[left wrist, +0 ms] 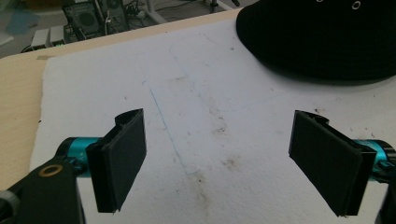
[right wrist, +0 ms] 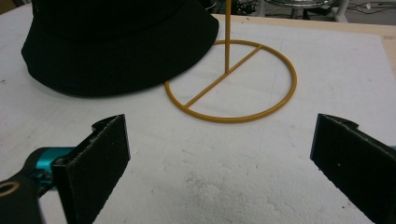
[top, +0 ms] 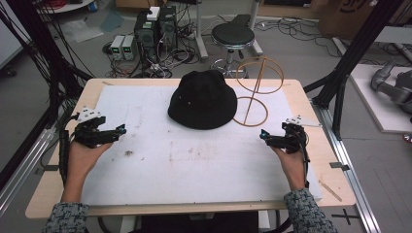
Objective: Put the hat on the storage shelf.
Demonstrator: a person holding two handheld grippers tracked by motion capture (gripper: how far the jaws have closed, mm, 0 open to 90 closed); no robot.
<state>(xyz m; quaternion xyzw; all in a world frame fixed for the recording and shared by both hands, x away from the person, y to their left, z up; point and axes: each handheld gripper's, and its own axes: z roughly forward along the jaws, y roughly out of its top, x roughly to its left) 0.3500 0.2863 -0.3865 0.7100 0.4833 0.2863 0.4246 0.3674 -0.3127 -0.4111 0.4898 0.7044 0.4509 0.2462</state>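
**Black bucket hat flanked by two spread grippers, wire stand to its right**

A black bucket hat (top: 202, 101) is seen lying brim-down at the far middle of the white foam mat (top: 184, 160), which covers most of the wooden table (top: 311, 160). Just beside it, on its right, a yellow wire hat stand (top: 252, 92) is set upright; its ring base is touched or slightly overlapped by the hat's brim in the right gripper view.

The left gripper (top: 119, 130) is held low at the mat's left edge, and the right gripper (top: 264, 136) at the mat's right side. Both are spread wide with nothing between the jaws, as is shown in each gripper view.

From the left gripper the hat lies ahead and to the right; from the right gripper it lies ahead and to the left, with the stand's base almost straight ahead. The right gripper is judged slightly nearer to both hat and stand. The hat is roughly round, so no long axis is offered; the stand's post rises vertically, and any placing of the hat would have to come down over its upper ring.
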